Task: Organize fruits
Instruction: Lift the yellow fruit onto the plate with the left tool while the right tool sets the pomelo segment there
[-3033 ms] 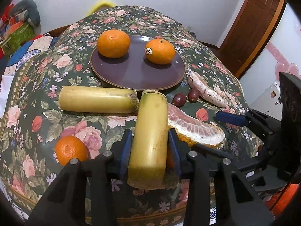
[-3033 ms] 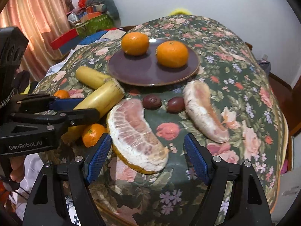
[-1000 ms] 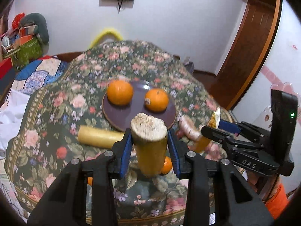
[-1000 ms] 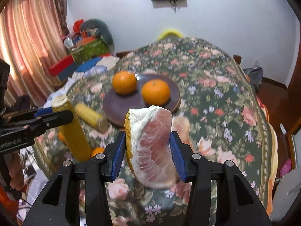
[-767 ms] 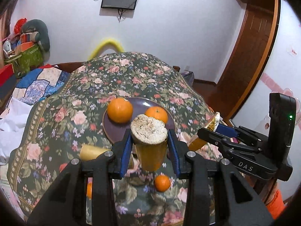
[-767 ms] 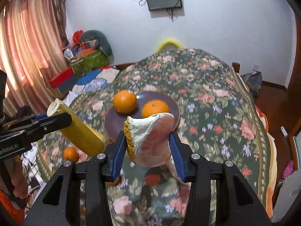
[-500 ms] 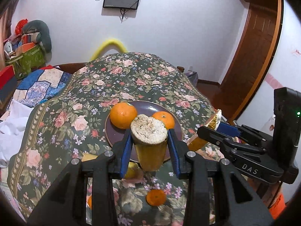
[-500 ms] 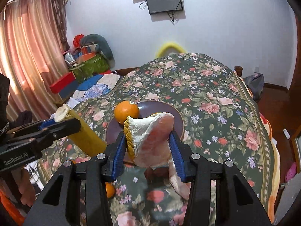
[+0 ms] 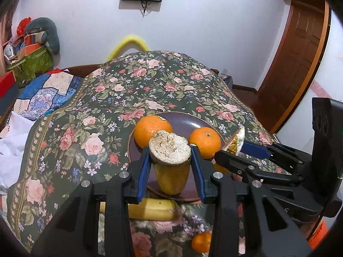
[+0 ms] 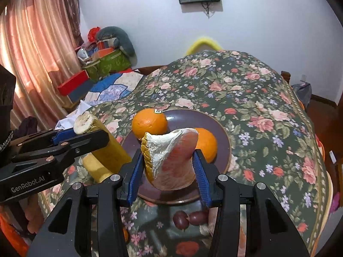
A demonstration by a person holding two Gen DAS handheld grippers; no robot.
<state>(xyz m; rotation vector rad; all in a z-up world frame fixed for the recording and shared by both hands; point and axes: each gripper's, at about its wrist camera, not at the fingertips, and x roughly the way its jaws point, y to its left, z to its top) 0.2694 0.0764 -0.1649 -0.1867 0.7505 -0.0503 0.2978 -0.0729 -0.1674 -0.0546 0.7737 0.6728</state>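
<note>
While both loads hang above the purple plate [image 9: 214, 124] with its 2 oranges [image 9: 152, 130], my left gripper [image 9: 169, 169] clamps the sugarcane piece [image 9: 170, 160] upright and my right gripper [image 10: 167, 169] pinches the pomelo wedge [image 10: 171, 158], ready to set them there together.

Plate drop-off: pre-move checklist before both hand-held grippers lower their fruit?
1. Left hand-held gripper shut on the sugarcane piece: ok.
2. Right hand-held gripper shut on the pomelo wedge: ok.
3. Both loads over the purple plate: ok.
4. Free space on the plate: not ok at the back, two oranges sit there; front is bare.
5. Gap between the two grippers: cannot tell, they look close.
6. Leftovers on the tablecloth: second sugarcane piece, small tangerine, two dark fruits: not ok.
</note>
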